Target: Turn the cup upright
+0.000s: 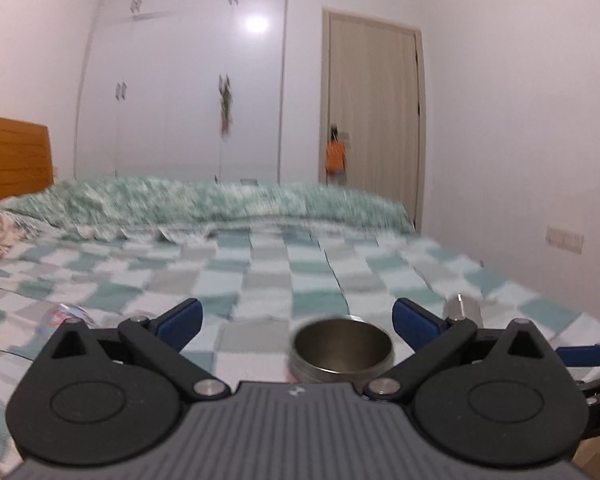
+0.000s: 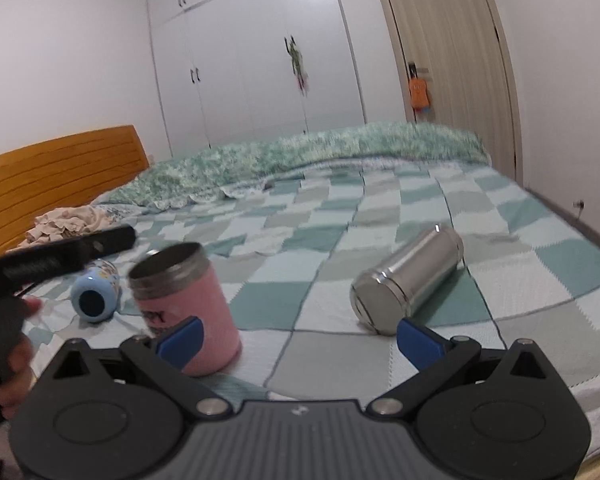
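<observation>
A pink cup (image 2: 190, 308) with a steel rim stands upright on the checked bedspread, mouth up. In the left wrist view I look down into its steel mouth (image 1: 342, 350) between my open fingers. My left gripper (image 1: 296, 322) is open just above and behind the cup, not touching it. My right gripper (image 2: 298, 338) is open and empty; its left fingertip (image 2: 180, 340) overlaps the cup's lower side in view. A steel cup (image 2: 408, 282) lies on its side to the right. A blue cup (image 2: 96, 294) lies on its side to the left.
The bed (image 2: 380, 208) has a checked green and white cover with a rumpled green quilt (image 2: 300, 152) at the far side. A wooden headboard (image 2: 56, 172) is at the left. White wardrobes (image 2: 260, 52) and a door (image 2: 452, 60) stand beyond.
</observation>
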The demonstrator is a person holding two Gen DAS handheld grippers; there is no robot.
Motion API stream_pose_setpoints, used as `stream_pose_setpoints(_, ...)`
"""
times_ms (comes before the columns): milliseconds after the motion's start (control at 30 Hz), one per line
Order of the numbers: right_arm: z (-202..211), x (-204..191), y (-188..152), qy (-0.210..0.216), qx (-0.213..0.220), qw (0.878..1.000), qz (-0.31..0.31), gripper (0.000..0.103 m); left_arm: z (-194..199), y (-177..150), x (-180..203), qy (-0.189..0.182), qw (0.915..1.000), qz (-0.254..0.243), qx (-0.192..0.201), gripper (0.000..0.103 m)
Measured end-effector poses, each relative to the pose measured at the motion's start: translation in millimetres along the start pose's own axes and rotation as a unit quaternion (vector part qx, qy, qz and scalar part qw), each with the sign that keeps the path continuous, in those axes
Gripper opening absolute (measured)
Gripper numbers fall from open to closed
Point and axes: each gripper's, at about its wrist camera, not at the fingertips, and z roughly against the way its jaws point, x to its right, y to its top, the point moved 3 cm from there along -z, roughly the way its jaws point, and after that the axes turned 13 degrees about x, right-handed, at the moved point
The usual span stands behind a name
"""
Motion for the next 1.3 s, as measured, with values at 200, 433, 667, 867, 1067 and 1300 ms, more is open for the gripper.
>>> stream_pose_setpoints(200, 32.7, -29.5, -6.3, -0.01, 0.058, 0.998, 0.038, 0.103, 60.2, 2.1, -33.4, 0.023, 0.9986, -0.015, 0.044, 0.103)
stream_pose_setpoints(433, 70.8, -59.7, -33.4, -0.024, 0.118, 0.989, 0.082, 0.103, 119.6, -21.4, -53.8, 0.049, 0.9968, -0.031, 0.056, 0.103)
stream_pose_setpoints(667, 102.6, -70.1, -56.8, -0.047, 0.173, 0.978, 0.11, 0.103, 156.3, -59.4, -56.0, 0.079, 0.9931, -0.06, 0.063, 0.103)
stream_pose_setpoints(867, 106.8, -66.8, -73.4, -0.07, 0.18, 0.975, 0.106, 0.103, 160.3, -73.0, -59.8, 0.097, 0.9914, -0.063, 0.061, 0.103)
stream_pose_setpoints(1067, 109.1, -67.5, -78.9, -0.08, 0.191, 0.972, 0.109, 0.103, 161.0, -77.1, -61.7, 0.1, 0.9914, -0.055, 0.065, 0.103)
stream_pose_setpoints(1300, 108.4, -68.5, -80.9, -0.08, 0.192, 0.971, 0.114, 0.103, 162.2, -77.9, -60.3, 0.098, 0.9911, -0.059, 0.067, 0.103)
